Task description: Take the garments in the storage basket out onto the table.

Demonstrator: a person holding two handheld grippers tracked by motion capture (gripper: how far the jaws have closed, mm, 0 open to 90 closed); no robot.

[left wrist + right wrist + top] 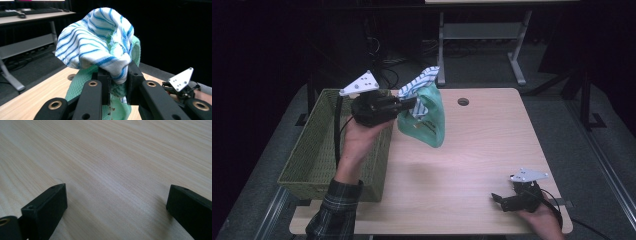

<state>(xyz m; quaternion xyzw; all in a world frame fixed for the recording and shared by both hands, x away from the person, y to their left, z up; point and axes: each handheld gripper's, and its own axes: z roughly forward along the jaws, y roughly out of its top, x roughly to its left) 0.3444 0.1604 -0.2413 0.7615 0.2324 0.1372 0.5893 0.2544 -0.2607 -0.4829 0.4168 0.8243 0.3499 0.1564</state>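
the wooden table [472, 165] fills the centre of the high view, with a green woven basket [319, 150] at its left edge. above the basket's right rim, upper centre, the left gripper [412, 106] is clamped on a bundle of green and blue-striped cloths [424, 112] held in the air. at lower right, the right gripper [498, 201] rests with jaws spread apart.

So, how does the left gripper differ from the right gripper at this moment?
The left gripper is shut on the bunched cloths, a blue-striped white one and a green one; the right gripper is open and holds nothing. The left gripper is raised above the table, beside the green basket; the right gripper sits low at the near right corner of the table. Both are black and carry a grey three-cornered plate.
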